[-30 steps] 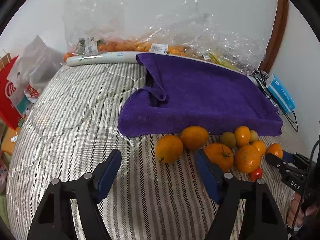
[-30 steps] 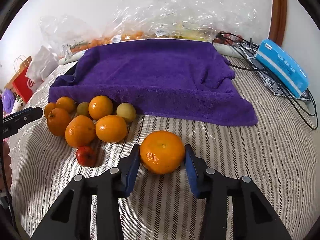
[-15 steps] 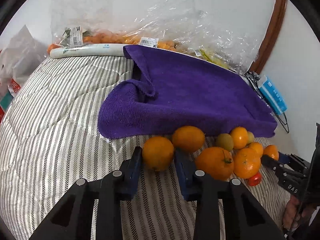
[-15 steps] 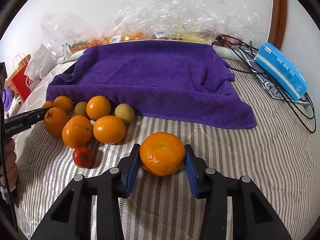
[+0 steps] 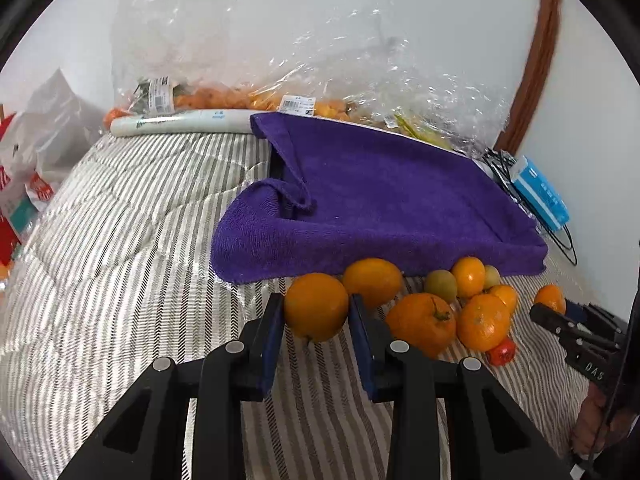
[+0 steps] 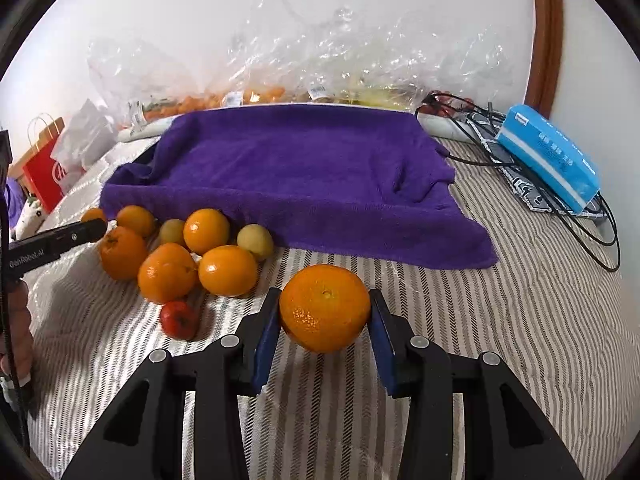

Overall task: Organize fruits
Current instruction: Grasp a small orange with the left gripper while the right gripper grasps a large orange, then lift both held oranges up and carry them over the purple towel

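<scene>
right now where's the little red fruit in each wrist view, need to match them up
Left wrist view: the small red fruit lies low on the right, at the near edge of the orange pile, right of the left gripper.
Right wrist view: the same fruit lies low on the left, left of the right gripper.
Shared landmark: the purple towel behind the pile in both views.

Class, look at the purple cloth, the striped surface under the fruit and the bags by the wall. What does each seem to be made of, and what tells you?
Purple cloth: probably terry towelling; fuzzy, matte pile, soft folds.
Striped surface: seemingly quilted woven fabric; herringbone stripes, stitched puffy panels.
Bags: thin clear plastic film; see-through, crinkled, with glossy highlights.
</scene>
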`<action>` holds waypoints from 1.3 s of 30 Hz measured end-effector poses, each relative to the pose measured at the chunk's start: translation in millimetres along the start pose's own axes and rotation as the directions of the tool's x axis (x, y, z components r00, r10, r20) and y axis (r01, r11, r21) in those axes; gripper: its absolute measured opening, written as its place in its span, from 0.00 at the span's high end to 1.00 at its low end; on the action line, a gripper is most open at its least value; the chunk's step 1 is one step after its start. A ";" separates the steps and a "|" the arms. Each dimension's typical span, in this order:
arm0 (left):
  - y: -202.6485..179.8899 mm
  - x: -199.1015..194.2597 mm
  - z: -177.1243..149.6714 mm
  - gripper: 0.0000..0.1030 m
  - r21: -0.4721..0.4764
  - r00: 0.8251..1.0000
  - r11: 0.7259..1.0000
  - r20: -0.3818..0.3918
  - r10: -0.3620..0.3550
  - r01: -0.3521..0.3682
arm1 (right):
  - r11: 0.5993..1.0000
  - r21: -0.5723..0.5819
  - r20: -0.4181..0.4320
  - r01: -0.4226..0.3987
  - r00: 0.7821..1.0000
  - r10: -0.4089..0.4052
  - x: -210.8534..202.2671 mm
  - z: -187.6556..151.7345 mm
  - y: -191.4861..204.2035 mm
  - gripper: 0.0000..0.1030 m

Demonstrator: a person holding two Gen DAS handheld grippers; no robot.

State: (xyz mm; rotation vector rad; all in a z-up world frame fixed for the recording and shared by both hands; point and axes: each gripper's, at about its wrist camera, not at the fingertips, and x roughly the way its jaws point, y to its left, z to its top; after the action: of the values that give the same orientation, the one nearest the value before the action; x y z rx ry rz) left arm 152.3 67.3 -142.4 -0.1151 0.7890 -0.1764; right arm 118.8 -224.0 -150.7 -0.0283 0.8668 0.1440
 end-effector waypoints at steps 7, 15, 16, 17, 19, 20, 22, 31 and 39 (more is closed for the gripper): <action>-6.0 -19.3 9.4 0.70 0.013 1.000 1.000 -0.005 -0.021 0.021 | 0.999 0.032 0.052 -0.008 0.999 0.006 -27.3 10.9 7.7 0.59; -9.3 -34.2 22.6 0.70 0.048 0.999 0.997 0.002 -0.052 0.052 | 0.997 0.072 0.089 -0.011 0.996 0.005 -52.2 19.9 17.5 0.59; -9.5 -35.0 23.7 0.70 0.054 0.999 0.997 0.003 -0.054 0.054 | 0.997 0.080 0.087 -0.014 0.996 0.007 -52.9 19.8 17.9 0.59; -10.1 -35.6 25.4 0.70 0.061 0.998 0.997 0.003 -0.056 0.056 | 0.996 0.089 0.084 -0.015 0.996 0.008 -53.4 19.8 17.9 0.59; -10.4 -35.8 28.3 0.70 0.071 0.998 0.995 0.003 -0.069 0.068 | 0.994 0.109 0.077 -0.009 0.997 0.001 -54.8 19.7 17.4 0.59; -10.6 -35.0 30.2 0.70 0.073 0.997 0.994 0.000 -0.075 0.075 | 0.993 0.115 0.076 -0.002 0.997 -0.007 -55.8 20.1 17.5 0.59; -9.7 -33.4 33.3 0.70 0.076 0.996 0.993 -0.009 -0.085 0.086 | 0.992 0.127 0.080 0.016 0.996 -0.027 -60.1 21.2 18.3 0.59; -12.0 -34.9 48.0 0.70 0.083 0.992 0.989 -0.017 -0.123 0.124 | 0.989 0.137 0.087 0.063 0.993 -0.076 -77.5 28.2 20.6 0.59; -25.5 -42.4 49.8 0.70 0.075 0.992 0.990 -0.003 -0.123 0.123 | 0.990 0.138 0.103 0.042 0.993 -0.057 -88.3 23.4 13.1 0.59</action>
State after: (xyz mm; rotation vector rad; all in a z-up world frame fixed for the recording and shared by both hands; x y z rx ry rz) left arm 155.6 52.7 -73.8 -0.0933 0.7729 -0.3224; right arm 78.4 -219.3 -67.9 0.0846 0.7668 0.0394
